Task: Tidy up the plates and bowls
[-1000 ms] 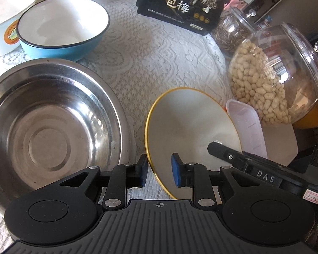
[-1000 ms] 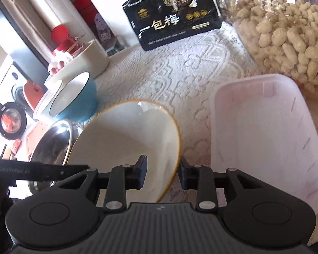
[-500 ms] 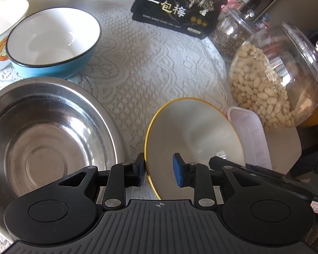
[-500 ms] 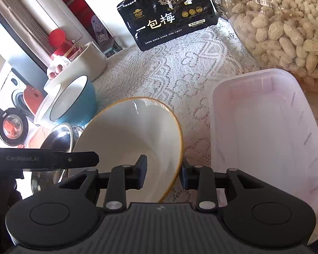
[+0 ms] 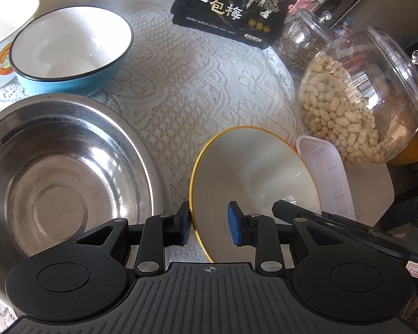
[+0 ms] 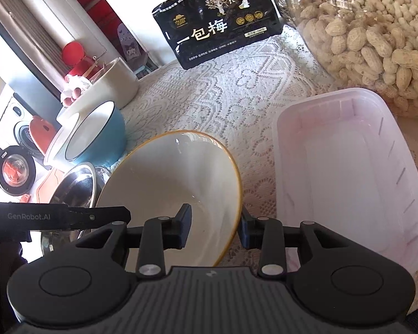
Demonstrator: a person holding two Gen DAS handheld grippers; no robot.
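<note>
Grippers are straddling opposite rims of the gold-rimmed white bowl.

Left gripper is bracketing the bowl's left rim and the right gripper its right rim, each with jaws narrowly parted and the rim between the pads; firm contact is hard to confirm. Glossy, steep walls are risking a slip or tilt if either side is squeezing unevenly, knocking the pink plastic tub just right. The bowl is sitting empty on the lace tablecloth, between the tub and the steel basin.
</note>
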